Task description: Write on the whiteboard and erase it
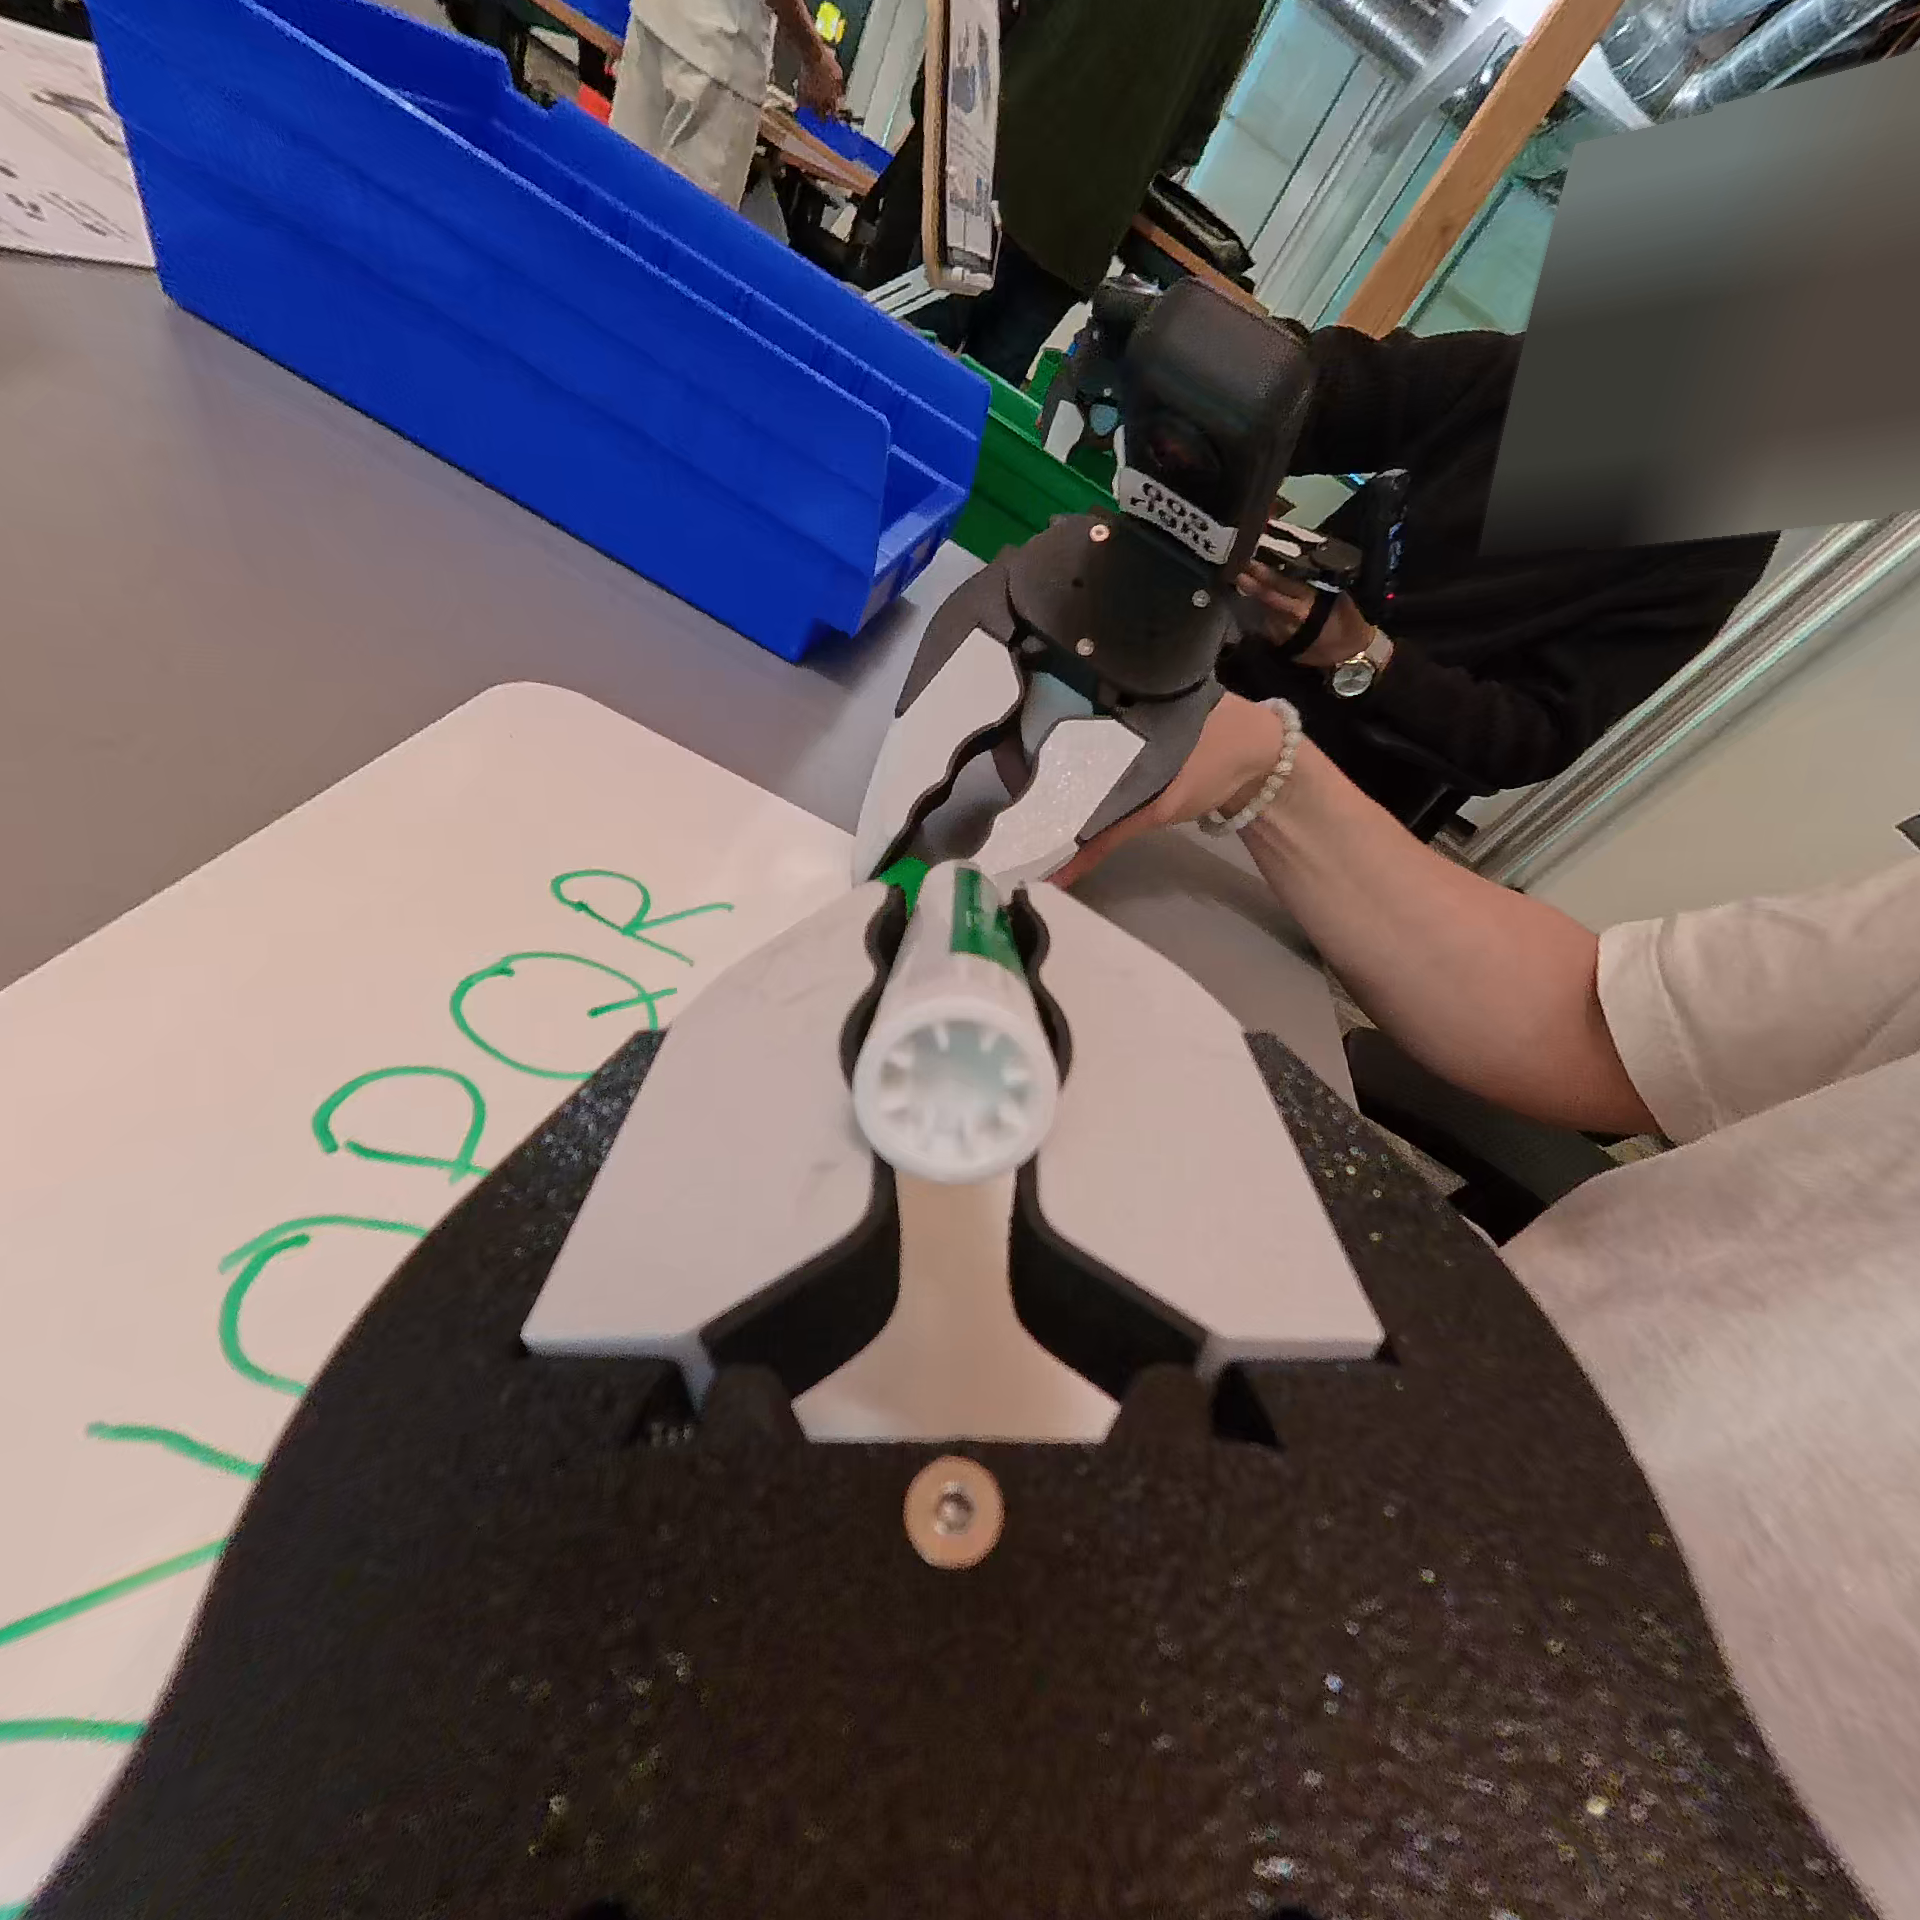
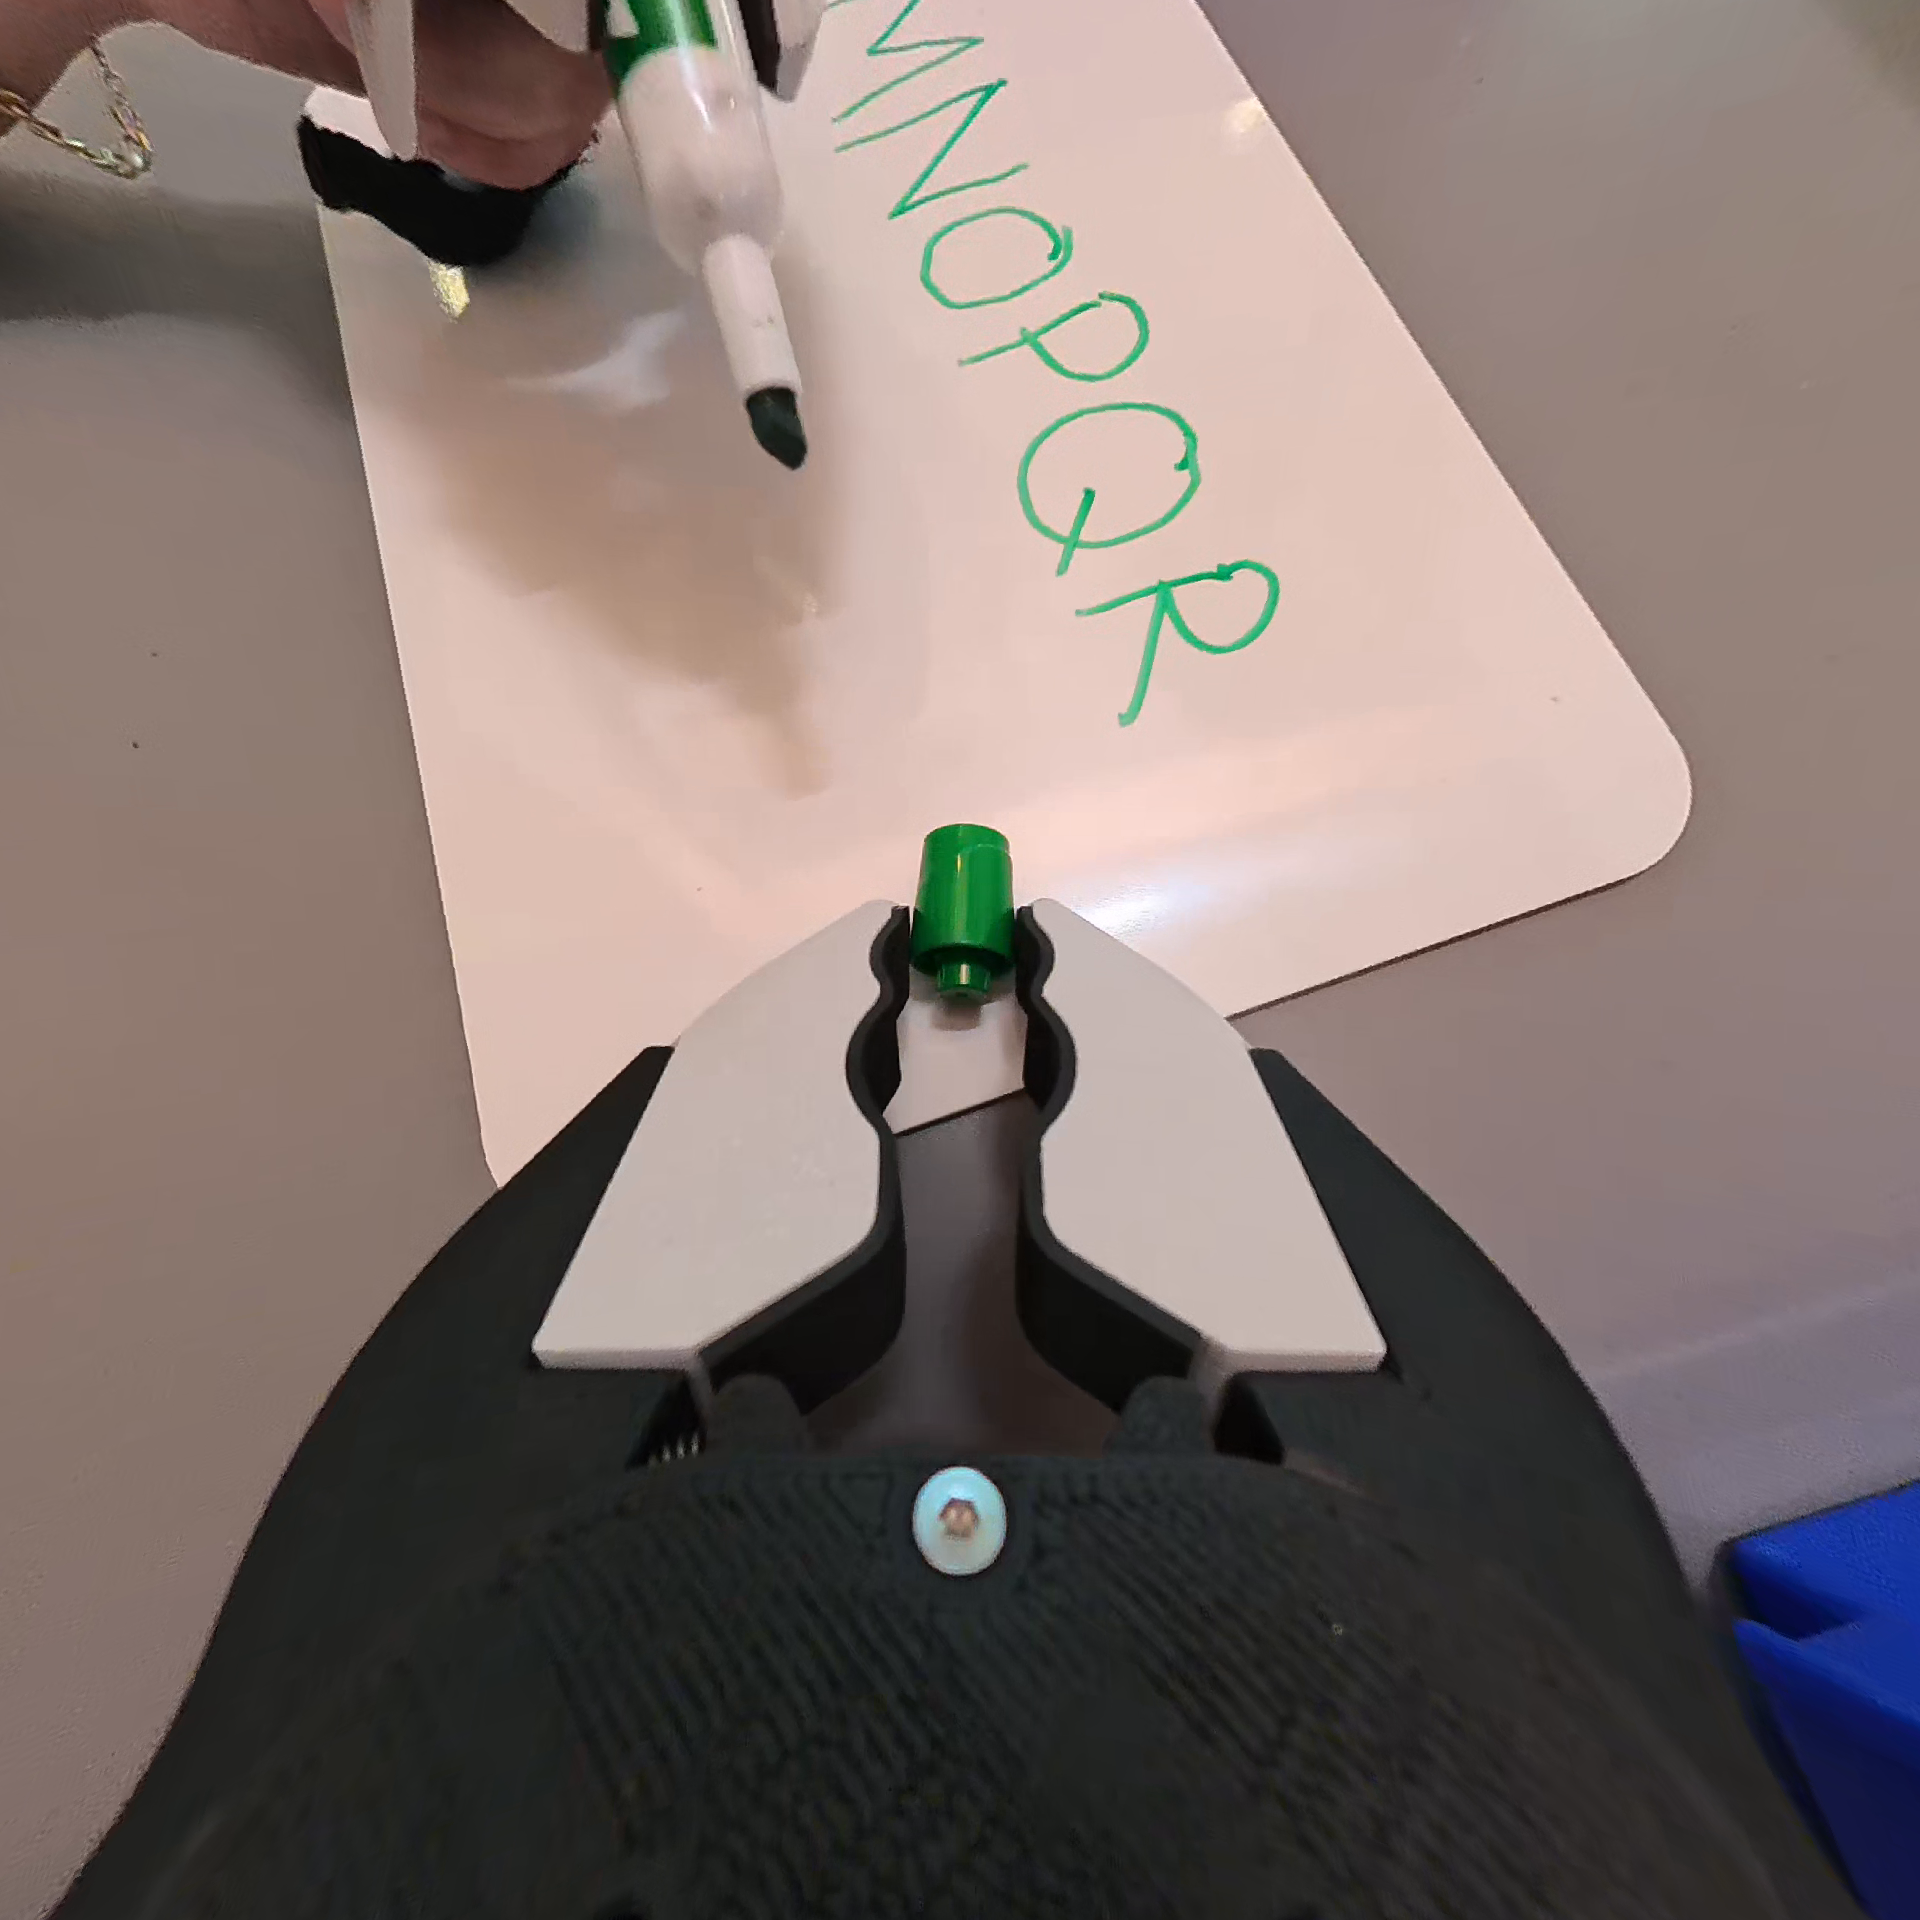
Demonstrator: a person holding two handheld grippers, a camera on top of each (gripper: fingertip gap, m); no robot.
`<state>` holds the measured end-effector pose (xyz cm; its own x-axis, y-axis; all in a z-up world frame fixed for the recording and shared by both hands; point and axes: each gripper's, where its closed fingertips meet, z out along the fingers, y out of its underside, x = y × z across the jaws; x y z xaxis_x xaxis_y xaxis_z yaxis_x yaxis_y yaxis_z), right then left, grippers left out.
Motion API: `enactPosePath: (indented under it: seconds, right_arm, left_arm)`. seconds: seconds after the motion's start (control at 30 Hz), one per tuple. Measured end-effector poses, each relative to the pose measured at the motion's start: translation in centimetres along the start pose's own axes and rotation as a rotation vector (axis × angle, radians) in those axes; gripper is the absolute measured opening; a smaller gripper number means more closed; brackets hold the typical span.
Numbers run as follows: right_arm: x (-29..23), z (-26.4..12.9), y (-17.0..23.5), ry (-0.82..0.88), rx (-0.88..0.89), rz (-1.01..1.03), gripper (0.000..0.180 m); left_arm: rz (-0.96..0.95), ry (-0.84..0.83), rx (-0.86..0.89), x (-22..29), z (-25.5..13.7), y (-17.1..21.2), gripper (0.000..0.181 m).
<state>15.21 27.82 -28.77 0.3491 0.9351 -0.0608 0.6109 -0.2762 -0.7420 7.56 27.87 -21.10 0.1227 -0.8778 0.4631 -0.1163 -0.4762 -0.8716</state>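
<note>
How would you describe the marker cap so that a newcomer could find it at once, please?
Start at the whiteboard on the grey table. Over its near edge the right gripper is shut on the cap, at the very tips of its fingers. It is a short, solid green cylinder, unlike the long white marker.

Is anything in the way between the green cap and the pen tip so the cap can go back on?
Nothing visible is. The right gripper pinches the green cap, and the marker in the left gripper points its bare tip toward it. Only open whiteboard lies between them.
</note>
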Motion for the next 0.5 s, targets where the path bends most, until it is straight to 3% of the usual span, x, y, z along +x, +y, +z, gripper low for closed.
enactPosePath:
  seconds: [0.03,0.13,0.3,0.5]
  right_arm:
    - [0.0,0.0,0.0,0.000,-0.001,0.000,0.020]
    - [0.1,0.0,-0.3,0.011,0.015,-0.014,0.019]
    - [-2.1,-3.4,-6.9,-0.096,0.390,-0.015,0.019]
    - [-3.1,-5.6,-10.0,-0.221,0.614,0.017,0.019]
  left_arm:
    - [0.004,0.009,0.006,0.1,0.0,-0.1,0.019]
    - [0.016,0.014,0.043,0.3,0.0,-0.6,0.019]
    - [0.044,0.101,0.199,2.2,-0.9,-3.5,0.019]
    - [0.067,0.139,0.252,3.5,-1.5,-5.2,0.019]
